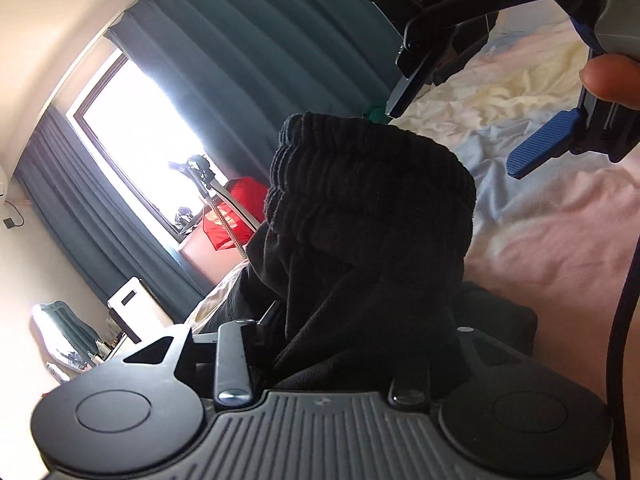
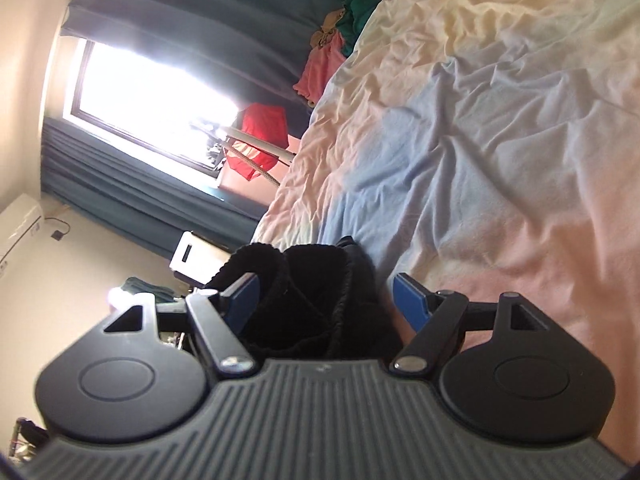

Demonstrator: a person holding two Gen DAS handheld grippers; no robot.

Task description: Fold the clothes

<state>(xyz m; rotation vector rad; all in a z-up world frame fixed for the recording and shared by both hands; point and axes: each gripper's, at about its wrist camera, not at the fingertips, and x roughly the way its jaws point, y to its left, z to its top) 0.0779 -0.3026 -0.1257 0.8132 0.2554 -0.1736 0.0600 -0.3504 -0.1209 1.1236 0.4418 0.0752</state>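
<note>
A black garment with a ribbed elastic waistband hangs bunched over my left gripper, which is shut on it; the cloth hides the fingers. In the right wrist view the same black garment sits between my right gripper's blue fingers, which stand apart around it. The right gripper also shows in the left wrist view, open, above the garment, with a thumb on its handle.
A bed with a wrinkled pastel sheet fills the right side. A pile of coloured clothes lies at its far edge. Teal curtains, a bright window, a red cloth and a cluttered desk stand beyond.
</note>
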